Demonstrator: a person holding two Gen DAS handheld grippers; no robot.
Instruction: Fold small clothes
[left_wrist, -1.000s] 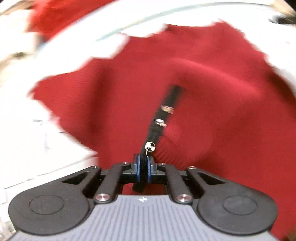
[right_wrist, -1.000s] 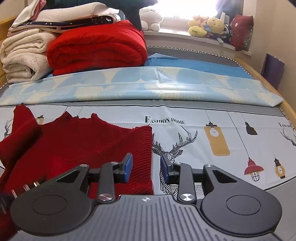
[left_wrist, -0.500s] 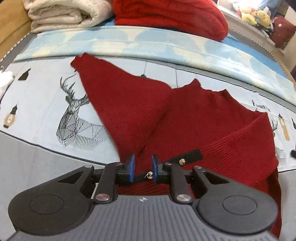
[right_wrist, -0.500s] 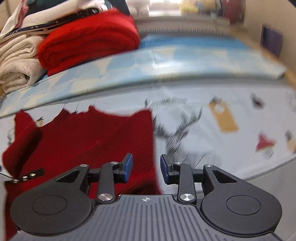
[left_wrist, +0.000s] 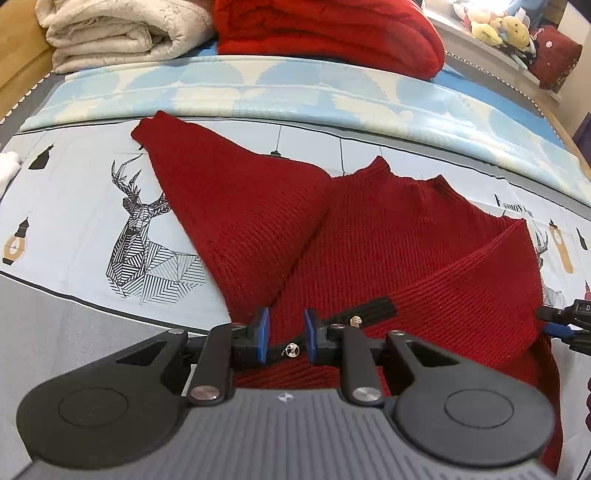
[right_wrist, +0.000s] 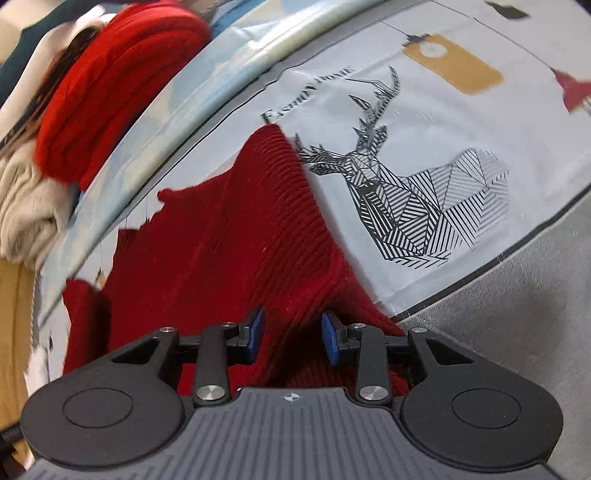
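Dark red knitted sweater spread on a printed bed sheet, a gripper at each near edge.

The left gripper has its jaws slightly apart, a black snap-studded strap running between them without the pads pressing it; the sweater lies just ahead, one sleeve folded up and to the left. The right gripper has its jaws apart over the sweater's near hem, cloth between them but unpinched. Far beyond the jaws sit a folded red blanket and cream bedding.
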